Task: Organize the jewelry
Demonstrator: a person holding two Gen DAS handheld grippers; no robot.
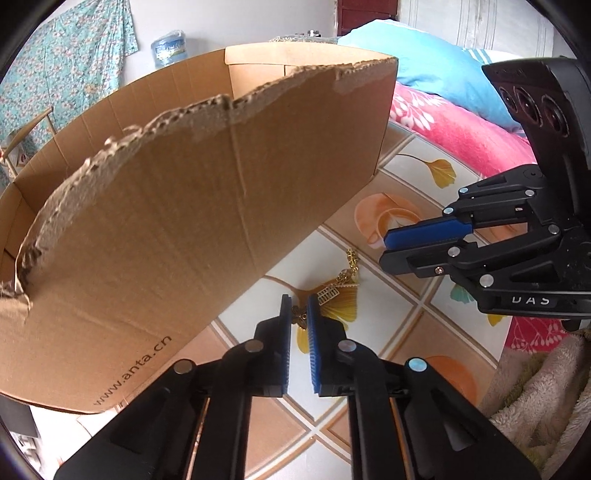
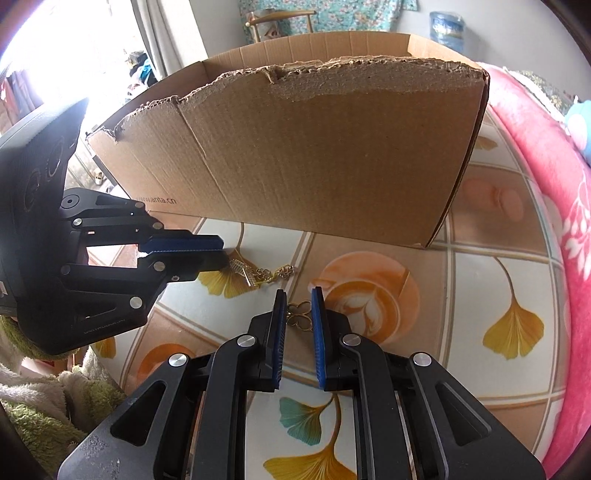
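A gold chain of clover-shaped links with a small rectangular charm (image 1: 330,294) lies on the patterned tablecloth in front of a torn cardboard box (image 1: 192,221). My left gripper (image 1: 298,308) stands narrowly open around one end of the chain (image 1: 300,317). In the right wrist view the chain (image 2: 275,274) runs from the left gripper (image 2: 221,251) to my right gripper (image 2: 298,304), whose blue pads (image 2: 317,314) stand narrowly open around the clover links (image 2: 299,314). The right gripper also shows in the left wrist view (image 1: 386,248), close above the cloth. The box (image 2: 314,158) stands just behind.
The table (image 2: 498,258) carries a cloth with ginkgo leaves and coffee cups. A pink floral blanket (image 2: 546,155) and a blue pillow (image 1: 436,62) lie to the right. A fluffy towel (image 2: 48,398) lies at the near left. A water jug (image 2: 447,29) stands behind.
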